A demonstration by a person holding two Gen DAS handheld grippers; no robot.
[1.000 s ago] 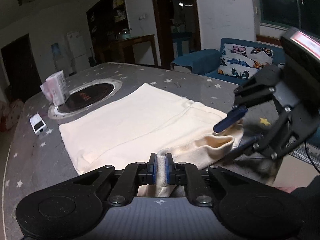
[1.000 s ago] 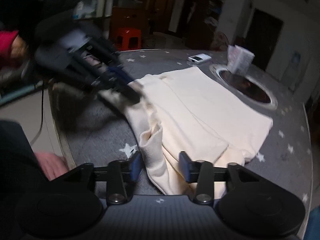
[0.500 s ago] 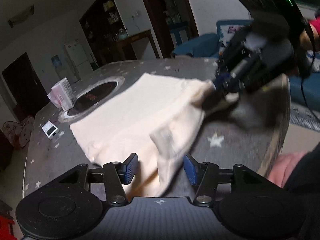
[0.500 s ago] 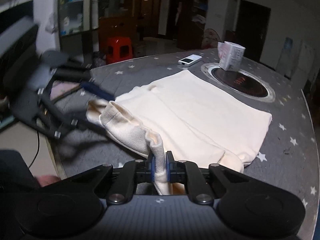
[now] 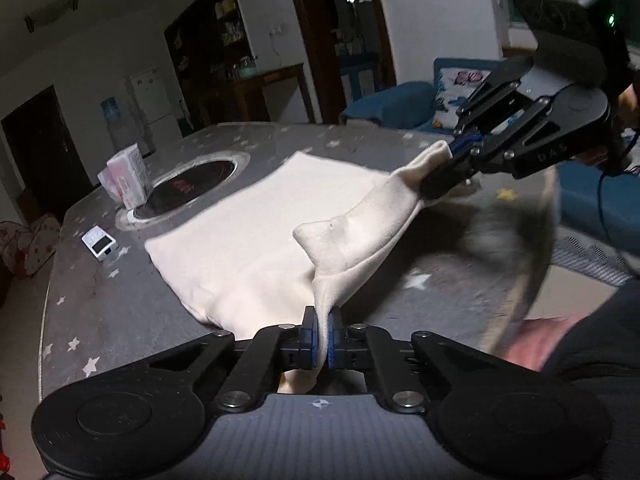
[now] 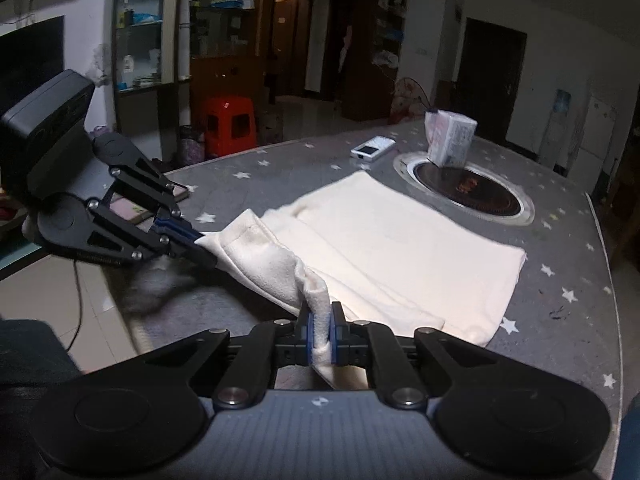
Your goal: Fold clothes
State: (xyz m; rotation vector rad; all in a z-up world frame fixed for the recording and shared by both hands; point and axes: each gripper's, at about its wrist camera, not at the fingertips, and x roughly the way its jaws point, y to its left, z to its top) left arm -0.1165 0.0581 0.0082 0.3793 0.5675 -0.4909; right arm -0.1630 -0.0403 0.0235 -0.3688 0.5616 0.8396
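Your left tongs (image 5: 323, 338) and right tongs (image 6: 321, 334) each pinch the lifted near edge of the cream garment (image 5: 256, 236) on the star-printed table (image 5: 100, 308); tissue pack (image 6: 450, 140) lettering unreadable.

Both views are looking dim — a dark room, with light falling from above onto the cream garment (image 5: 256, 236), which is glowing palely. Fisheye bending is curving walls and doorways at the edges, and blur is smearing the table's near rim (image 5: 532, 264).

A grey star-patterned table (image 6: 568, 264) carries a cream garment (image 6: 400, 248), tissue pack (image 6: 450, 140) and phone (image 6: 373, 147).
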